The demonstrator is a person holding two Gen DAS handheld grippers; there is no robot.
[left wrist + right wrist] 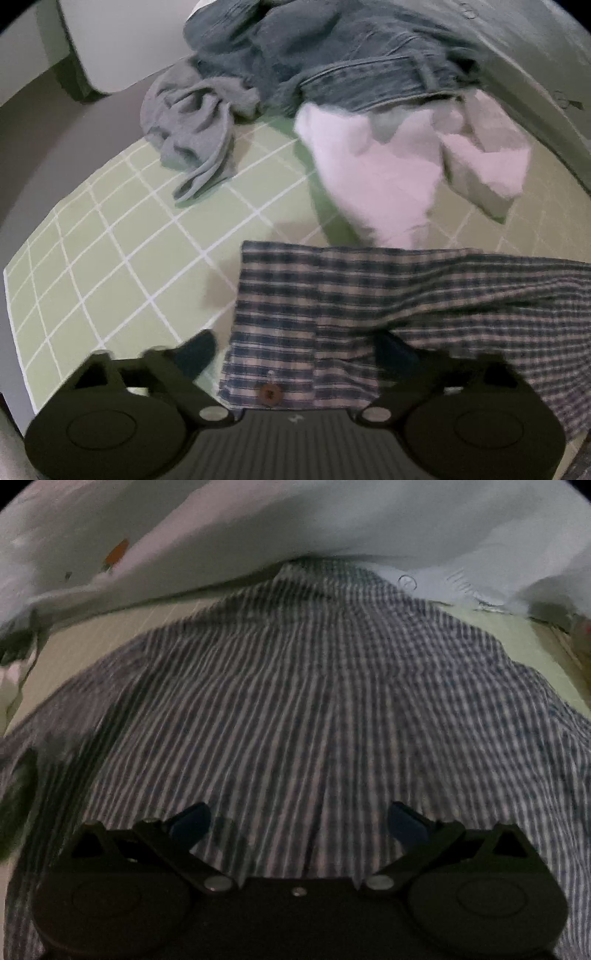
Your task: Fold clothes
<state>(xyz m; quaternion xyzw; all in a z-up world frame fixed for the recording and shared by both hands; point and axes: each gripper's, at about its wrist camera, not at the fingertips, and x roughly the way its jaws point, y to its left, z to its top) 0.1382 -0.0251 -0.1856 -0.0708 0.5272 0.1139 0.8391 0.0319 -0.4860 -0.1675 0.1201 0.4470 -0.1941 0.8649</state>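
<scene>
the soft, light plaid shirt (388, 295) is probably best pinched at its buttoned edge, over which the left hand-held gripper (301, 349) is spread unclamped, the right hand-held gripper (299, 821) likewise agape.

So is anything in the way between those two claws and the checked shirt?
Nothing visible. The left gripper is open right over the checked shirt, at its buttoned edge; the right gripper hangs open above the same cloth. The other clothes lie farther back.
</scene>
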